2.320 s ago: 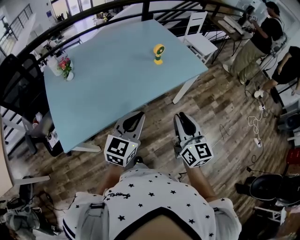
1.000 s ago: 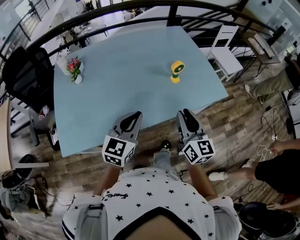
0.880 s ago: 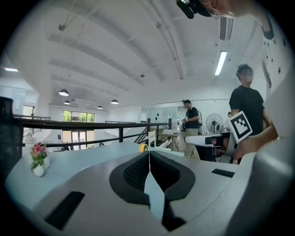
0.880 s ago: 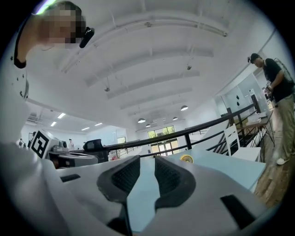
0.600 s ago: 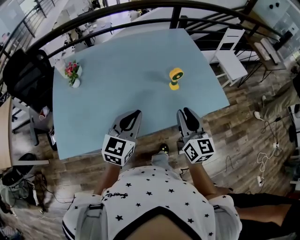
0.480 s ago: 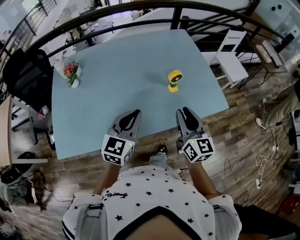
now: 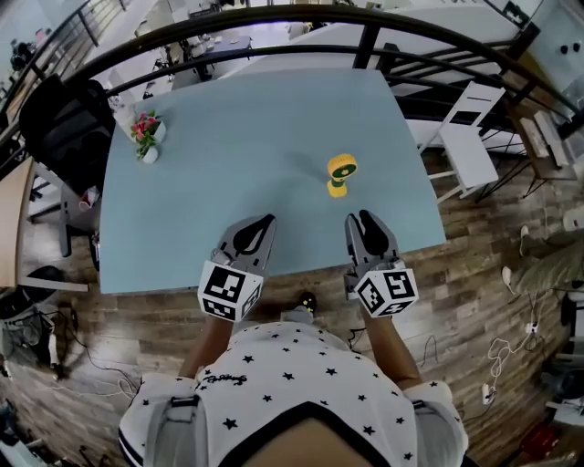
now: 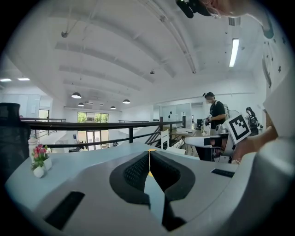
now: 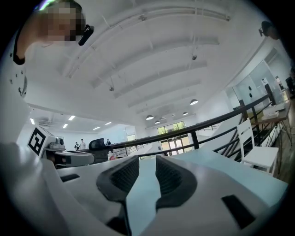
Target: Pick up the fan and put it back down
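Fan point(image 7: 338, 173) is a little yellow one, standing upright on the light blue counter point(image 7: 228, 182), right of the middle and a bit toward the near edge. Nothing is touching it.

Both grippers are held over the near edge of the counter, well short of the fan, pointing out across it. The left gripper point(image 7: 263, 222) has its jaws pressed together, just a hairline slit between them in the left gripper view, nothing held. The right gripper point(image 7: 361, 219) sits more or less in line with the fan but well apart from it. Its jaws are opening, with a narrow gap at this point, and all you see between them in the right gripper view is bare counter.

Other stuff: a small white vase with pink flowers point(image 7: 147, 137) sits at the far left corner of the counter. A black railing point(image 7: 274, 20) curves round the far side, a white chair point(image 7: 468, 137) stands off to the right on the wooden floor point(image 7: 474, 274), and a black chair point(image 7: 59, 119) is on the left.
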A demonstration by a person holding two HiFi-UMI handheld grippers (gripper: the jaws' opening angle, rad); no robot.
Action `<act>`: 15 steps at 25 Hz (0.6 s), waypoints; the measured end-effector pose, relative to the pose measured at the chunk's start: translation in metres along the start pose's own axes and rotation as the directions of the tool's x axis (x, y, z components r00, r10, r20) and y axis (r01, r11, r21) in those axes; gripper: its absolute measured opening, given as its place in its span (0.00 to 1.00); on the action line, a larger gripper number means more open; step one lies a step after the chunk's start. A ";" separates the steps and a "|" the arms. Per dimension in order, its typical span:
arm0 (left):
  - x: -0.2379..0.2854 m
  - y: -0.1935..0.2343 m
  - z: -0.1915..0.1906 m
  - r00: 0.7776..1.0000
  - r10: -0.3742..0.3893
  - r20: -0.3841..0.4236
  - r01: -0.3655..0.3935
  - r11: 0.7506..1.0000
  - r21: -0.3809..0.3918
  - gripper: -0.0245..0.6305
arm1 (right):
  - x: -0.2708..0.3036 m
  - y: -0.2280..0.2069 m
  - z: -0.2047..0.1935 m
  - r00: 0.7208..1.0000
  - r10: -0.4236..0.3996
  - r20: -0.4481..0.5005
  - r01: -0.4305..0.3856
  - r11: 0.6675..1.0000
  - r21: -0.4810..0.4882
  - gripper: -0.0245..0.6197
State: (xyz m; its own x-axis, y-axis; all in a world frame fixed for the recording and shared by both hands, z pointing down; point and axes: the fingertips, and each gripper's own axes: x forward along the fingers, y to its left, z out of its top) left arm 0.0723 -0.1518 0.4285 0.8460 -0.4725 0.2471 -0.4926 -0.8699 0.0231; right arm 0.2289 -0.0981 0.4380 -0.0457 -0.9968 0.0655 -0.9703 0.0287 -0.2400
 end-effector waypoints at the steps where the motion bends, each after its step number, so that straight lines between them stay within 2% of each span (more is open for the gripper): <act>1: 0.003 -0.001 0.001 1.000 0.010 0.000 -0.010 1.000 -0.001 0.08 | 0.002 -0.004 0.000 1.000 0.009 -0.003 -0.009 1.000 0.001 0.18; 6: 0.017 -0.008 0.003 0.999 0.046 -0.008 -0.046 0.999 0.001 0.08 | 0.010 -0.024 -0.003 0.999 0.042 -0.020 -0.042 0.999 0.005 0.19; 15: 0.030 -0.008 0.008 0.996 0.083 -0.019 -0.083 0.997 0.004 0.08 | 0.028 -0.049 -0.019 0.996 0.042 -0.075 -0.041 0.999 0.010 0.21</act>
State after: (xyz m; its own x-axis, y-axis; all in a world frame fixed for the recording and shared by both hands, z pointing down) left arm 0.1032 -0.1603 0.4277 0.7980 -0.5407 0.2661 -0.5605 -0.8282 -0.0019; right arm 0.2704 -0.1257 0.4703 -0.1041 -0.9863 0.1277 -0.9651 0.0692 -0.2526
